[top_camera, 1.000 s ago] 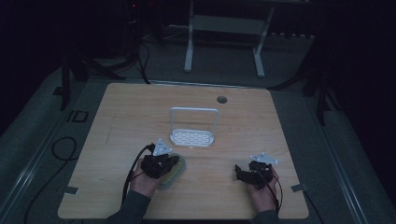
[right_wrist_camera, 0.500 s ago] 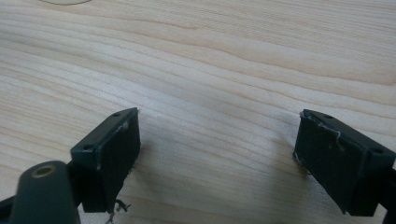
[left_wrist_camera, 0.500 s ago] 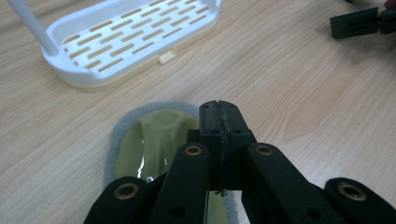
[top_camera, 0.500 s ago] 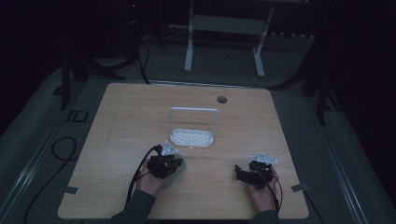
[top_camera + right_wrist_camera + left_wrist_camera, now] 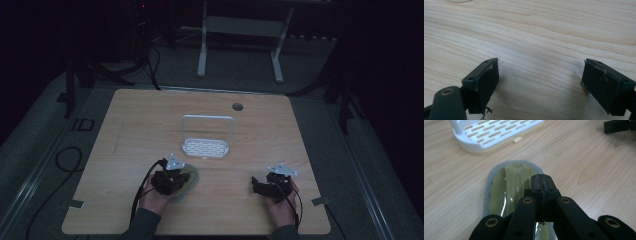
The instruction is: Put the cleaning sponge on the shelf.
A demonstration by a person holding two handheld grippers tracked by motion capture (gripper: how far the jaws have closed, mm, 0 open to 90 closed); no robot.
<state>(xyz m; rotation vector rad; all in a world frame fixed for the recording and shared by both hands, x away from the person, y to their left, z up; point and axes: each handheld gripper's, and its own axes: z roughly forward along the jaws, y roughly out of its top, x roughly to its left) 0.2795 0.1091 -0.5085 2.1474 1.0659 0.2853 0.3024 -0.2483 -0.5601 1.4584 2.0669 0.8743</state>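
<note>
A shallow olive-green dish [image 5: 509,182] with a grey fuzzy rim lies on the wooden table [image 5: 150,125], near its front left. My left gripper [image 5: 541,178] is low over the dish with its jaws pressed together, and I see nothing between them. From above, the left gripper [image 5: 180,179] covers the dish's [image 5: 192,176] left part. My right gripper [image 5: 541,75] stands wide open just above bare wood with nothing between its pads. It sits at the front right, where the high view shows the right gripper [image 5: 256,184].
A white slotted rack [image 5: 206,146] with an upright hoop handle stands mid-table just beyond the dish; its rack tray [image 5: 491,135] is close ahead of the left gripper. A dark cable hole [image 5: 237,106] sits far back. Cables trail off the table's left and front edges.
The left hand shifted slightly over the dish, right and then back. The right hand stayed where it was.
</note>
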